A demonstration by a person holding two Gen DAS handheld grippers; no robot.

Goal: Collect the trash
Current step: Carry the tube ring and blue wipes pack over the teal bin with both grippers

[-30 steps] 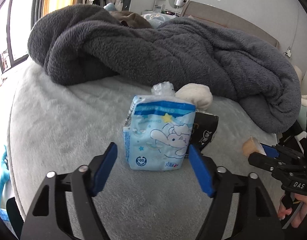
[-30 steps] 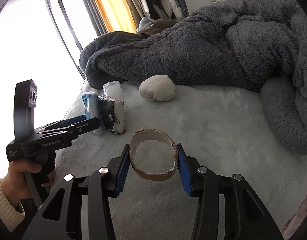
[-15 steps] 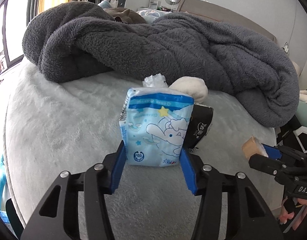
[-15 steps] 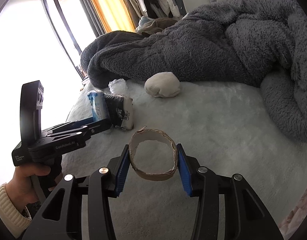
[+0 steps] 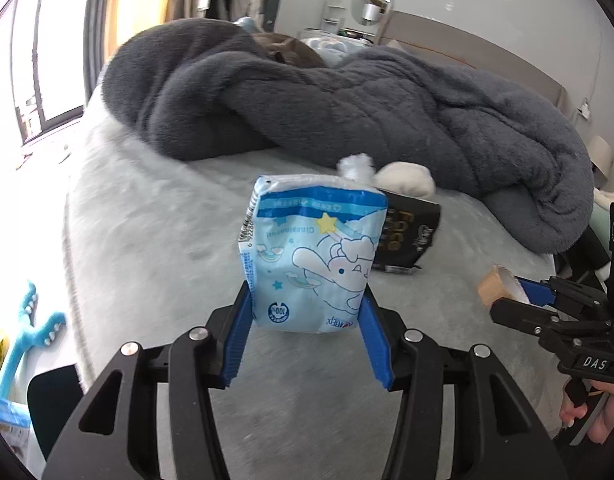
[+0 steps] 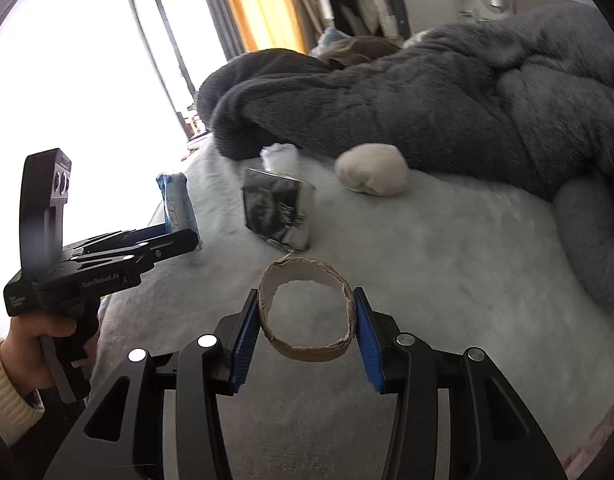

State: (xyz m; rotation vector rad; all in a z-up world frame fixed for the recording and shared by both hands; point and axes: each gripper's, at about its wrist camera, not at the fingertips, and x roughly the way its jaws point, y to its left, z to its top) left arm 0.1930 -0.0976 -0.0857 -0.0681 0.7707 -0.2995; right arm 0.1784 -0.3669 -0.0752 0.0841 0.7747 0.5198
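Note:
My left gripper [image 5: 307, 320] is shut on a light-blue cartoon tissue pack [image 5: 313, 256], lifted clear of the pale bed cover [image 5: 147, 232]; the same pack [image 6: 178, 204] shows edge-on in the right wrist view. My right gripper [image 6: 307, 316] is shut on a brown cardboard ring [image 6: 307, 312], held above the cover; the ring [image 5: 497, 286] also appears at the right of the left wrist view. On the bed lie a black packet [image 5: 409, 236] [image 6: 277, 214], a crumpled clear wrapper [image 5: 357, 166] [image 6: 281, 158] and a cream ball of fabric [image 5: 405, 178] [image 6: 373, 174].
A big dark grey fleece blanket [image 5: 347, 108] [image 6: 447, 92] is heaped across the back of the bed. A window [image 5: 31, 52] lies to the left, a headboard [image 5: 467, 48] behind. A blue toy [image 5: 27, 336] sits beside the bed. A hand [image 6: 39, 332] in a cream cuff holds the left gripper.
My left gripper closed on the blue tissue pack and lifted it off the bed, away from the black packet. The right gripper kept its grip on the ring and drifted slightly.

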